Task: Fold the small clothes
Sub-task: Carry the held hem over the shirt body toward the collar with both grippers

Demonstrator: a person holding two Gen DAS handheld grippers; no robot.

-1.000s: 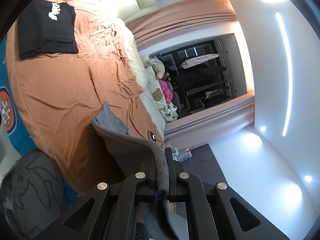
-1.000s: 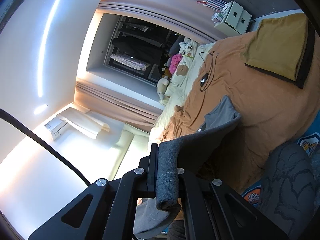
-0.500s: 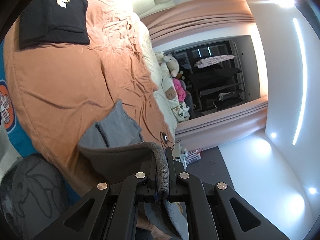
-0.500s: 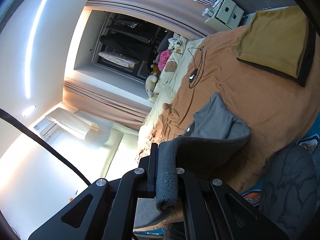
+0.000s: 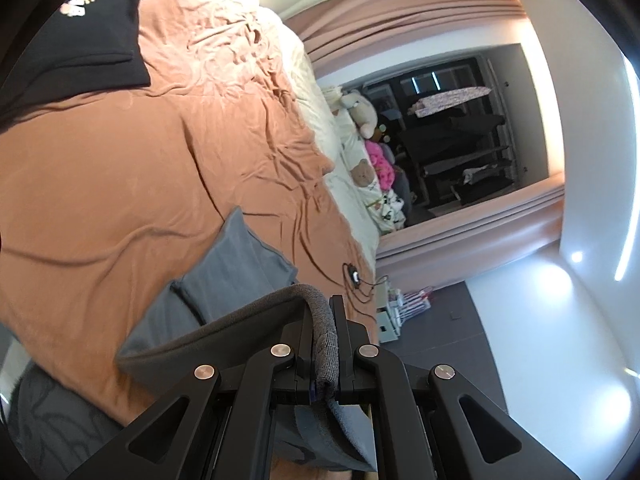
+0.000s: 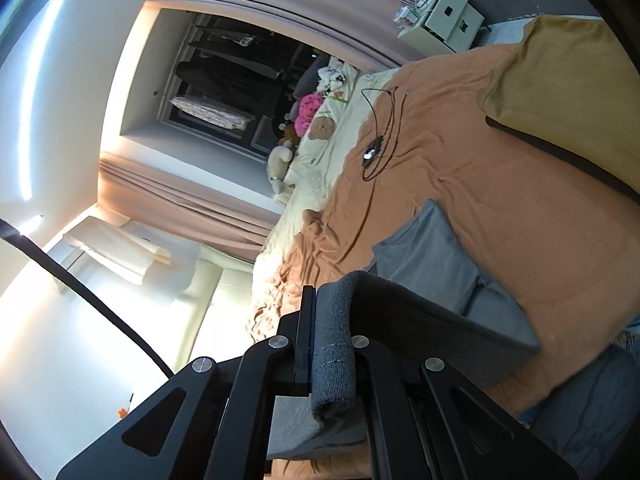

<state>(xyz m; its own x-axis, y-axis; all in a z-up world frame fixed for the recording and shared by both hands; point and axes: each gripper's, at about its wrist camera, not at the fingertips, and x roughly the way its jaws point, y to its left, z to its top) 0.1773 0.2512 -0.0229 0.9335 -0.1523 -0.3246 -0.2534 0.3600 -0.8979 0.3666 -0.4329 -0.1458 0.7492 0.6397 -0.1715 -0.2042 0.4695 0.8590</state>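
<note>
Grey garment (image 5: 236,272), clamped in both claws (image 5: 324,344) (image 6: 332,344), now lies further onto the bed (image 5: 100,184).

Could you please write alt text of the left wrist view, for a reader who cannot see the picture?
The left gripper is shut on the thick edge of a grey garment, whose far part lies on an orange-brown bedspread. A folded black garment lies further away on the bed, and stuffed toys sit near the curtains.
</note>
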